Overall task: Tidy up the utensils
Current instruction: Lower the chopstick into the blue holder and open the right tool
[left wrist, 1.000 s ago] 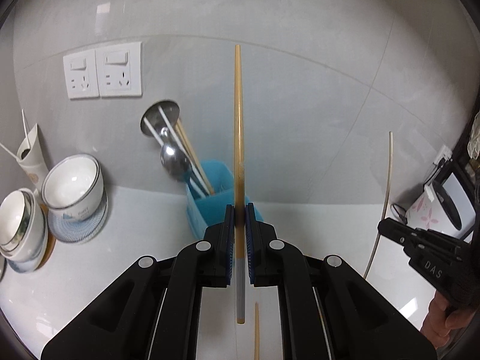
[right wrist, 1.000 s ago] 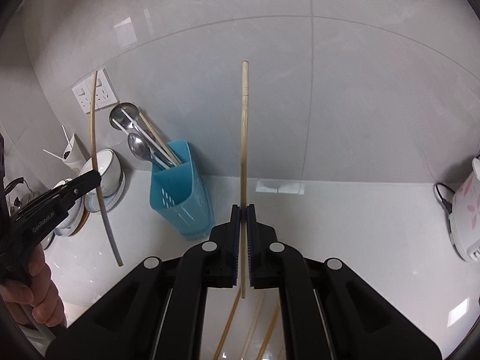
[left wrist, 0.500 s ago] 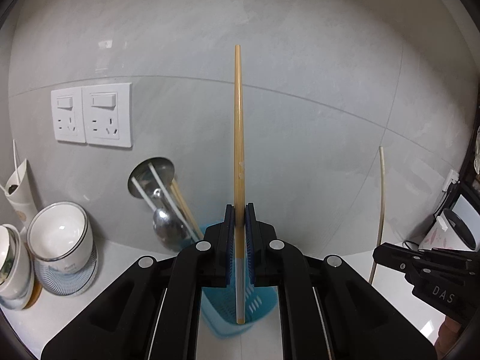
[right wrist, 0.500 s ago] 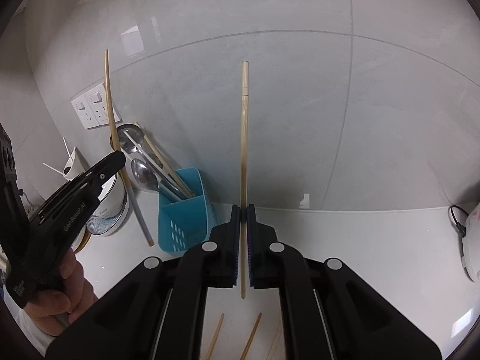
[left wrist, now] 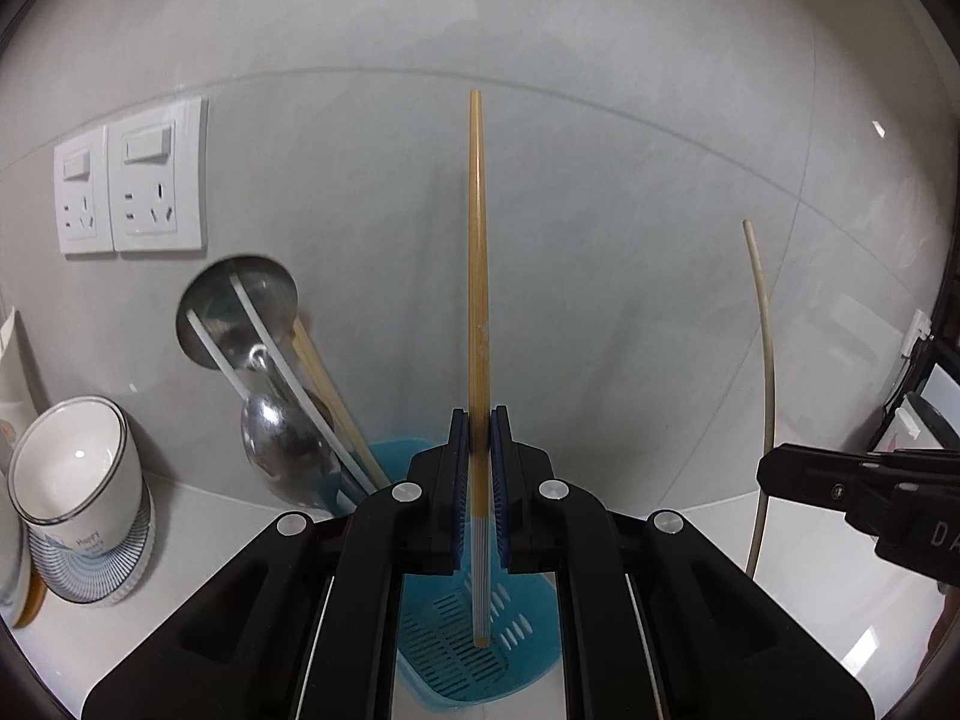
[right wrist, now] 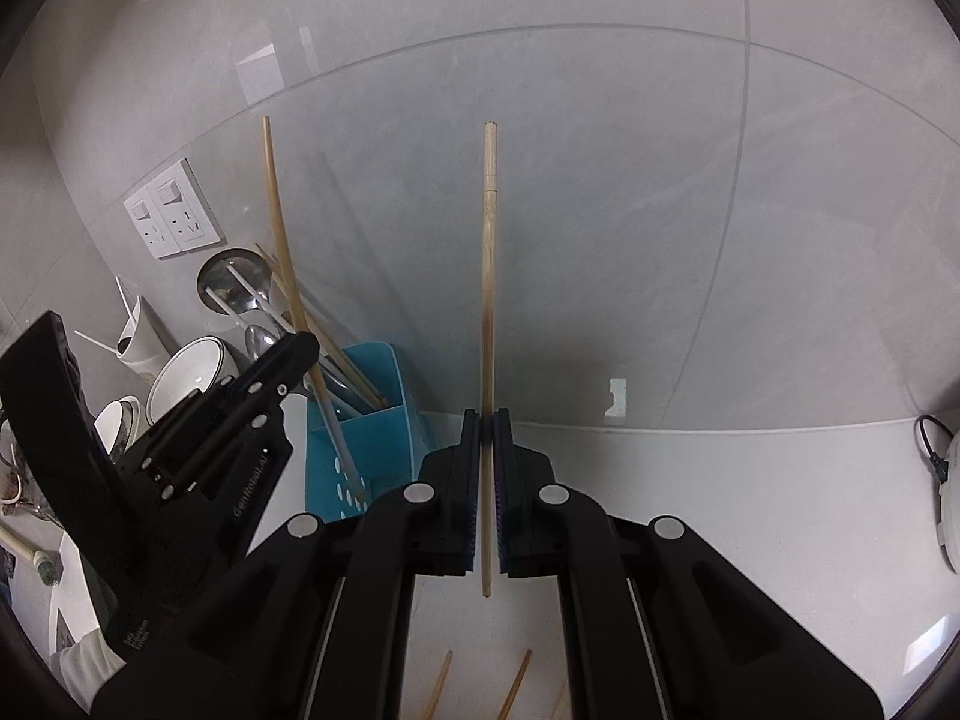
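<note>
Two grippers: each clamps one chopstick upright.
Left gripper [left wrist: 478, 438]: jaws closed on bamboo chopstick [left wrist: 477, 276], tip over blue holder [left wrist: 480, 648], frame centre.
Right gripper [right wrist: 486, 426]: jaws closed on pale chopstick [right wrist: 487, 300].

The left gripper's black arms [left wrist: 477, 468] hide much of the perforated blue plastic utensil holder [left wrist: 480, 654]. Loose wooden chopsticks on the white counter [right wrist: 513, 687] are cut off at the frame's bottom edge. A white appliance with a black cord [right wrist: 948, 498] is cropped at the right edge, too little showing to identify.
</note>
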The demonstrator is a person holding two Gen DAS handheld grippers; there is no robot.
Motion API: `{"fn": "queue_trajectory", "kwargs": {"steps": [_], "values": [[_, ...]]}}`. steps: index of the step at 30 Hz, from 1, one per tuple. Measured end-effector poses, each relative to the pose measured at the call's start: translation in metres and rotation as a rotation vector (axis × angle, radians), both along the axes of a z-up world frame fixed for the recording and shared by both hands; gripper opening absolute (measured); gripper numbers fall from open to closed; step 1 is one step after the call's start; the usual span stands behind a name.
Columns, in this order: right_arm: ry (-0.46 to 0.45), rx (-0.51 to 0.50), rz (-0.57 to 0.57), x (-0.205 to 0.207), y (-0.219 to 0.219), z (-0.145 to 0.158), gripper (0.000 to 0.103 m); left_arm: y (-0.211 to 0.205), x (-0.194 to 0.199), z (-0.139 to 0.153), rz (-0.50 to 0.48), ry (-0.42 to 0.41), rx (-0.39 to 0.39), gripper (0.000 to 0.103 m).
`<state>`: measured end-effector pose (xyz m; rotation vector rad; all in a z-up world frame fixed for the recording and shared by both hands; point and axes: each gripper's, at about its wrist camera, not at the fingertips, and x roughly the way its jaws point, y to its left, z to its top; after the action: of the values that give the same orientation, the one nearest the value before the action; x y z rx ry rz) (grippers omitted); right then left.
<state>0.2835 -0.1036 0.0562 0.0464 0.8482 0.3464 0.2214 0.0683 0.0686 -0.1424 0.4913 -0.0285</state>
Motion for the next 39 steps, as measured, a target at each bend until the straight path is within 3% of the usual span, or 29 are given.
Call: {"fn": "queue_trajectory", "kwargs": {"steps": [4,6,7,8,10,13,20,31,39], "values": [[0.012,-0.004,0.005,0.005,0.004,-0.004,0.004,0.001,0.007,-0.011,-0.001,0.054,0.000,0.008],[0.018,-0.007,0.008,0.006,0.005,-0.006,0.004,0.002,0.007,-0.014,0.014,0.067,0.006,0.019],[0.022,-0.009,0.010,0.007,0.006,-0.008,0.004,0.004,0.005,-0.016,0.030,0.075,0.005,0.033],[0.026,-0.011,0.012,0.008,0.008,-0.009,0.004,0.006,0.003,-0.017,0.050,0.076,0.001,0.039],[0.030,-0.010,0.016,0.009,0.006,-0.011,0.004,0.008,-0.002,-0.017,0.060,0.087,0.003,0.041],[0.034,-0.008,0.017,0.010,0.008,-0.013,0.004,0.013,-0.014,-0.013,0.088,0.093,0.019,0.065],[0.037,0.035,0.037,0.009,0.013,-0.015,0.004,0.035,-0.035,-0.006,0.138,0.165,0.027,0.093],[0.025,0.117,0.111,0.015,0.041,-0.009,0.004,0.065,-0.053,0.006,0.190,0.232,0.041,0.097],[0.047,0.119,0.133,0.028,0.064,-0.024,0.004,0.080,-0.049,0.000,0.211,0.261,0.038,0.097]]}}
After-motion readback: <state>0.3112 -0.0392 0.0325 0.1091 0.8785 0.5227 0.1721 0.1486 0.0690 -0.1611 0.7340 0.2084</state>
